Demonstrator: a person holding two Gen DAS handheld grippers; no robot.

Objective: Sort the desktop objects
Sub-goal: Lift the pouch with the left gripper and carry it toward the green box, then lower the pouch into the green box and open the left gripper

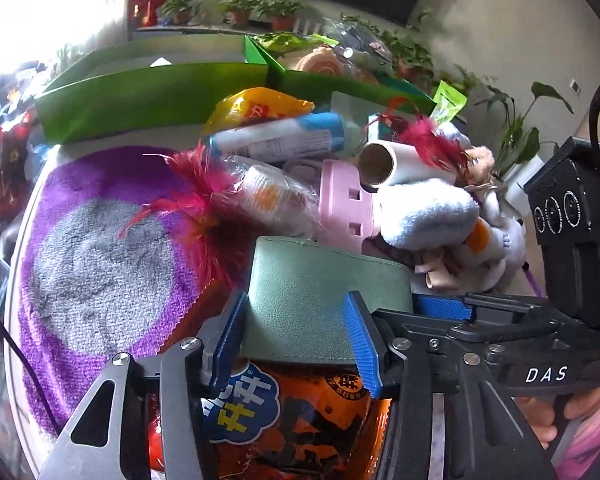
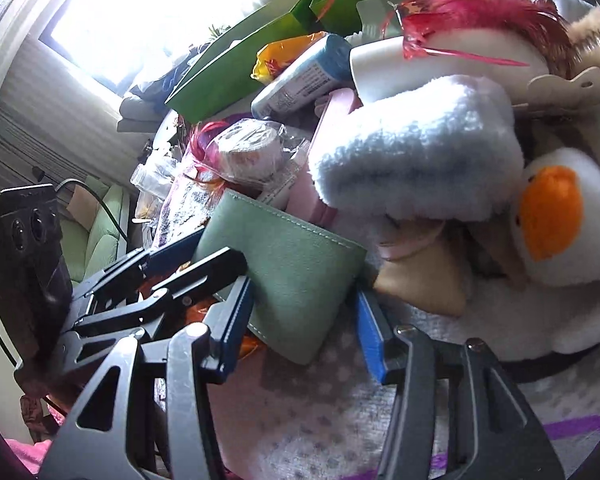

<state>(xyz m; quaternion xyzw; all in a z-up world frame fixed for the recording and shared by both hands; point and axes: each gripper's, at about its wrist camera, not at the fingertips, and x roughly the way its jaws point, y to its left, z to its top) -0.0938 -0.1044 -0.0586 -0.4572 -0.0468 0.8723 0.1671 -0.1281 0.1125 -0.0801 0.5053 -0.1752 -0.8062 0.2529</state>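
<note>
Both hand-held grippers point steeply down into a crowded pile on the worktop [image 1: 14,280] and meet at one green wallet [image 1: 320,300].

Left hand-held gripper [image 1: 300,332]: its blue pads [image 1: 360,340] stand either side of the wallet's near end; whether they press on it cannot be told. Part of a hand [image 1: 540,420] shows under the other tool's handle, which bears the white letters "DAS".

Right hand-held gripper [image 2: 304,320]: jaws partly apart, straddling the wallet's lower corner. The left pad lies against the wallet's edge; the right pad sits just beside it, contact uncertain.

The wallet lies tilted atop an orange snack bag [image 1: 300,420] printed with Chinese characters, unreadable here. It sits beside a purple-and-grey mat [image 1: 100,260], below a pink plastic piece [image 1: 348,208] and a pale blue plush [image 2: 412,144].

Nearby: a white tube [image 1: 276,136] with fine print too small to read, a yellow packet [image 1: 256,108] with a red mark, and a green box [image 1: 140,96] behind.
</note>
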